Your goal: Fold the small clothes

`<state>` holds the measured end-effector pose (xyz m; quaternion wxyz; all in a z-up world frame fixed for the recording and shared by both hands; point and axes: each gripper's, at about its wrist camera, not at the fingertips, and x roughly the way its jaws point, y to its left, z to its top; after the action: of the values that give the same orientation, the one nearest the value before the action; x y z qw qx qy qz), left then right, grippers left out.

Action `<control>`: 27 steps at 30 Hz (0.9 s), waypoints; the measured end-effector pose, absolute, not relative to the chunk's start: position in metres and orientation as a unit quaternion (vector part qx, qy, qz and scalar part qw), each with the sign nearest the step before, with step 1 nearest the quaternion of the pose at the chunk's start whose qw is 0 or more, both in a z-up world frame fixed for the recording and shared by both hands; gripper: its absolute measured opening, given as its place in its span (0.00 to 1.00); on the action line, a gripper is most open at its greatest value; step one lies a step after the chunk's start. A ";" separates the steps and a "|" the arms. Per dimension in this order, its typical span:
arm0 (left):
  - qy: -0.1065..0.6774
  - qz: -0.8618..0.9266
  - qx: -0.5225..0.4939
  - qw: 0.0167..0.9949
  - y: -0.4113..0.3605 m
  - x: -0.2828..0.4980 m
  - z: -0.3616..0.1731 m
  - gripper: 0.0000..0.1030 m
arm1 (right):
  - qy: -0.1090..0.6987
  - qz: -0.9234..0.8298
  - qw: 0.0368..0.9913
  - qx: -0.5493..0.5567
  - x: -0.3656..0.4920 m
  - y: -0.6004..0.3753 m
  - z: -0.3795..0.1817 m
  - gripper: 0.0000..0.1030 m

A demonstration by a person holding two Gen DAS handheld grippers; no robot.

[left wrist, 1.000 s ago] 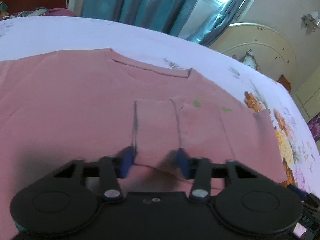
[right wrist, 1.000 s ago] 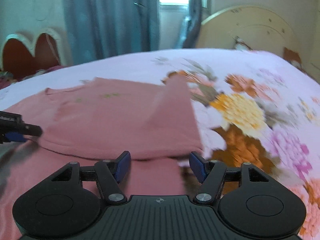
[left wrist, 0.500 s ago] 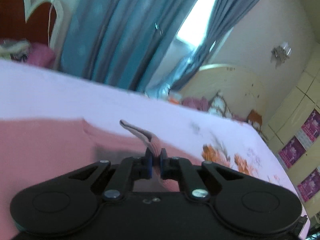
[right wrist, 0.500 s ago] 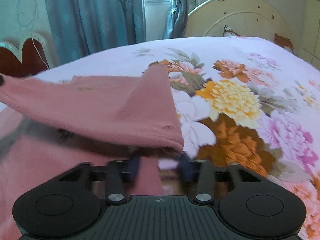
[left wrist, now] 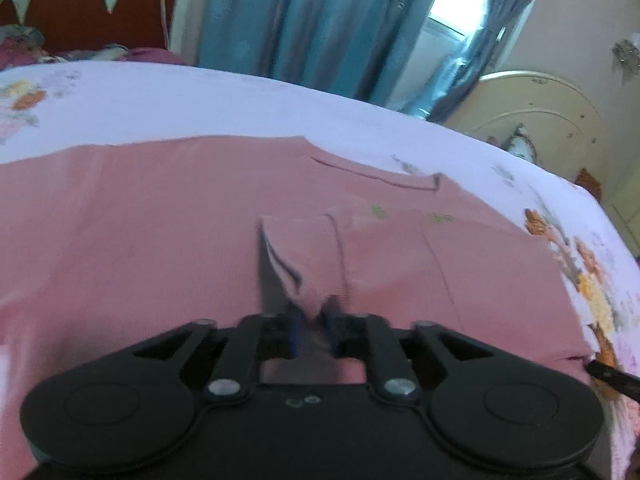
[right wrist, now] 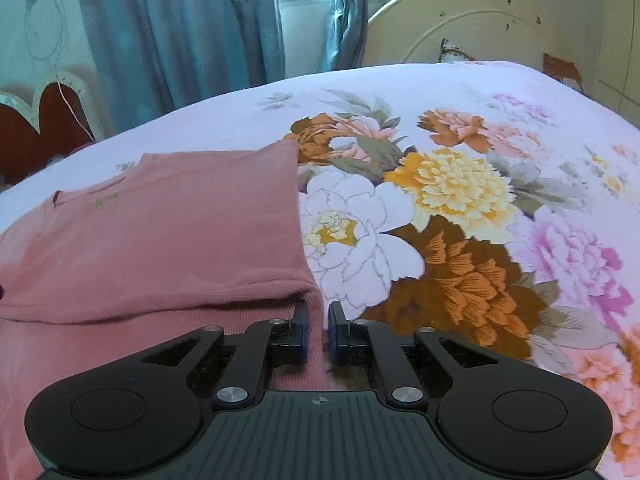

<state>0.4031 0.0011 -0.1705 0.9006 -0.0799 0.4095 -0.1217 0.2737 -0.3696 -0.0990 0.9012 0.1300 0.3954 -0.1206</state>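
Observation:
A pink long-sleeved top (left wrist: 160,220) lies spread on the bed, its right side folded over the body. My left gripper (left wrist: 311,330) is shut on the pink sleeve cuff (left wrist: 308,256), which rises in a ridge from the jaws. The top also shows in the right wrist view (right wrist: 168,240), with small green marks near the neckline. My right gripper (right wrist: 318,332) is nearly shut at the folded corner of the top, with pink cloth in the narrow gap; its tip shows at the left wrist view's right edge (left wrist: 612,376).
The floral bedsheet (right wrist: 460,200) covers the bed to the right of the top. A cream headboard (right wrist: 480,20) and blue curtains (right wrist: 180,32) stand behind. A red and white headboard (left wrist: 88,4) is at the far left.
The left gripper, shut on the sleeve and lifted high half a second ago, has come back down over the top. The right gripper has closed at the folded corner, and the raised fold now lies flat.

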 end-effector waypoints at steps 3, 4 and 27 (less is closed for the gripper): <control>0.384 -0.092 -0.066 0.917 0.012 0.397 -0.159 0.55 | 0.371 -0.115 0.914 0.117 0.268 -0.371 -0.084 0.53; 0.371 -0.085 -0.058 0.923 0.013 0.395 -0.153 0.64 | 0.357 -0.115 0.921 0.108 0.268 -0.371 -0.079 0.66; 0.392 -0.148 0.016 0.908 -0.042 0.421 -0.179 0.56 | 0.394 -0.078 0.902 0.157 0.451 -0.409 -0.124 0.15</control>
<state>0.4208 -0.0417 -0.1786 0.9079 0.0163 0.3917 -0.1484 0.4507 -0.4086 -0.1236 0.9019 0.1575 0.3945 -0.0782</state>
